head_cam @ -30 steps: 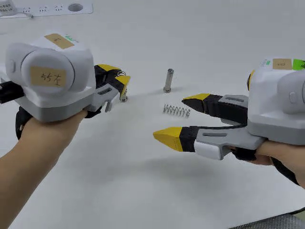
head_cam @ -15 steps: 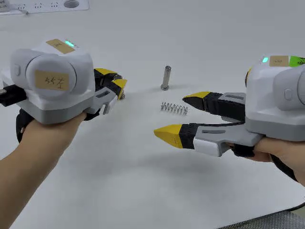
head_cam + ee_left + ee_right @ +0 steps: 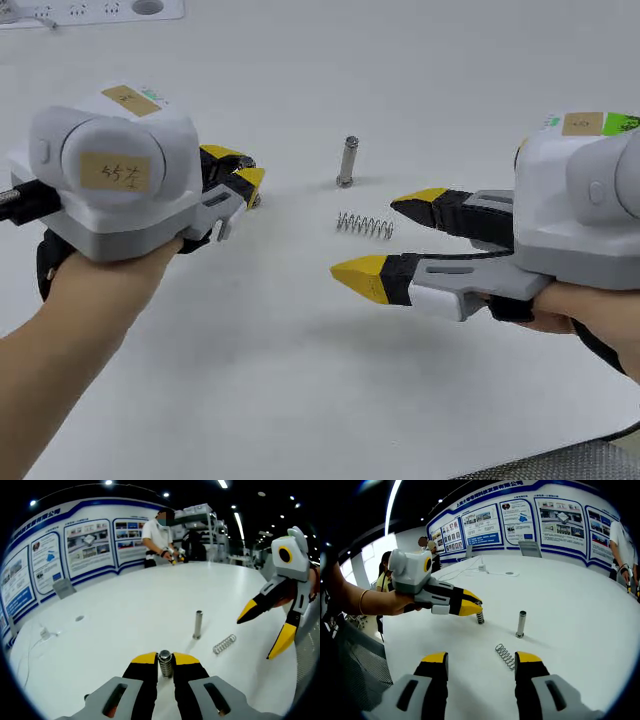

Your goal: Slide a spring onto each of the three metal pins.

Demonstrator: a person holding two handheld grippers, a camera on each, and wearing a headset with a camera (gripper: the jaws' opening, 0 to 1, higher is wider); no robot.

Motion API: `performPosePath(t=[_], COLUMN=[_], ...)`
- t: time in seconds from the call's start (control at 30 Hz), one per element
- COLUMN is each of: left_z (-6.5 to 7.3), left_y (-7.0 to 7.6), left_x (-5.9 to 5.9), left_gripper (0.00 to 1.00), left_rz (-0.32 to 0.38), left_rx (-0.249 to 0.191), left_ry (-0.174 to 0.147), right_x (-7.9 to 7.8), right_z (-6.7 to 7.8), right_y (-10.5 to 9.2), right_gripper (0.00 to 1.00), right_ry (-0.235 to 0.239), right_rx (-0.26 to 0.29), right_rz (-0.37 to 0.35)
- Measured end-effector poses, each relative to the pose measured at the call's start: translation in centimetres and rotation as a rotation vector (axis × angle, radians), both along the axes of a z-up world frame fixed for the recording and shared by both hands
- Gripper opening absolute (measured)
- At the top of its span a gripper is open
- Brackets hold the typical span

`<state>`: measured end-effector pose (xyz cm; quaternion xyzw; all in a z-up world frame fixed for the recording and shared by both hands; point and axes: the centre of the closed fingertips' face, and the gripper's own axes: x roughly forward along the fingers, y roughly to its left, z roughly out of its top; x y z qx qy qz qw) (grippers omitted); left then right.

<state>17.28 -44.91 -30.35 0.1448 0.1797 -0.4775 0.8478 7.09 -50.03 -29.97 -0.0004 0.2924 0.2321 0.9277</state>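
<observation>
My left gripper [image 3: 243, 180] [image 3: 165, 658] is shut on a short metal pin wearing a spring [image 3: 165, 664] [image 3: 479, 617], held upright with its foot at the white table. A bare metal pin [image 3: 347, 162] [image 3: 198, 624] [image 3: 521, 624] stands upright to its right. A loose spring [image 3: 364, 224] [image 3: 224, 643] [image 3: 505, 656] lies flat just in front of that pin. My right gripper [image 3: 386, 240] [image 3: 481, 658] is open, a little above the table, and its jaw tips point at the loose spring without touching it.
The white table [image 3: 300, 380] stretches wide around the parts. A white power strip [image 3: 90, 10] lies at the far left edge. People stand at the table's far end [image 3: 159, 535], well away. A grey mesh surface [image 3: 560, 465] shows at the near right corner.
The head view has shifted slightly. My right gripper has edged a touch to the right while still open; the left gripper, both pins and the loose spring keep their places.
</observation>
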Motion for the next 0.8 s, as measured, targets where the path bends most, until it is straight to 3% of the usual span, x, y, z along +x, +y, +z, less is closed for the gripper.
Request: performPosePath(t=[0.33,0.5,0.6,0.8], left_z=[0.1,0.9,1.3,2.4], left_y=[0.1,0.3,0.5,0.9], left_x=[0.1,0.3,0.2,-0.1], left_gripper=[0.14,0.2,0.22,0.31], left_rz=[0.006,0.018,0.027,0.026], left_rx=[0.004,-0.02,-0.034,-0.056], left_ry=[0.006,0.014,0.042,0.043], right_x=[0.2,0.3,0.5,1.0], right_z=[-0.1,0.0,0.0,-0.1], right_y=[-0.7,-1.2,-1.6,-2.3], right_gripper=[0.47,0.44,0.42,0.36], right_ry=[-0.002,-0.005,-0.002,-0.001], right_rx=[-0.027,-0.049,-0.06,-0.089], right_rz=[-0.008,-0.015,-0.021,-0.003])
